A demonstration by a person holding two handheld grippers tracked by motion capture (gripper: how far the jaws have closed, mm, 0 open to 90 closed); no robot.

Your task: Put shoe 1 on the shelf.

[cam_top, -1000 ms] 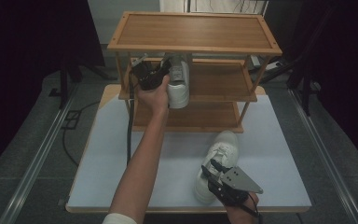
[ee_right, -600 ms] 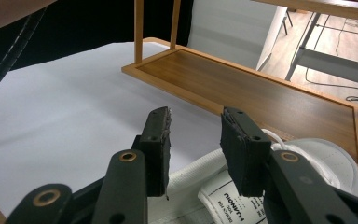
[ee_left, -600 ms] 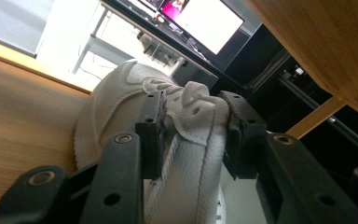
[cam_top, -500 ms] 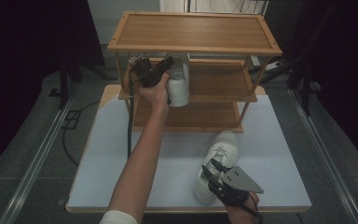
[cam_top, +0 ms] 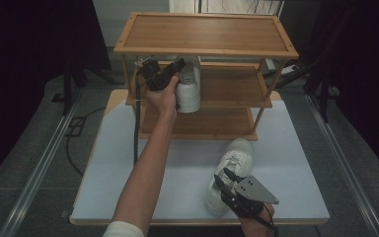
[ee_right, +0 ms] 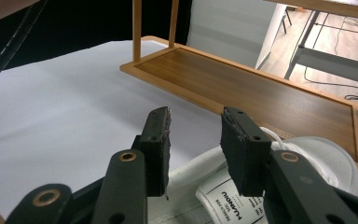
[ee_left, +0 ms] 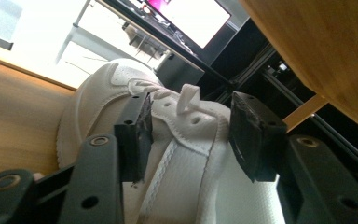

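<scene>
While one white shoe point(cam_top: 189, 89) is standing on the rack's point(cam_top: 205, 32) middle shelf, near its left posts, the left tongs point(ee_left: 189, 128) have just been opening around its collar, pads apart. A second shoe point(cam_top: 229, 170) is lying on the table point(cam_top: 103, 168) before the rack, the right tongs point(ee_right: 196, 140) hovering apart above it, gripping nothing.

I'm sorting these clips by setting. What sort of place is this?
Probably a lab or studio set up for recording, not a home: dark curtains around a white-topped table, floor rails, and a wooden shoe rack with white sneakers.
</scene>
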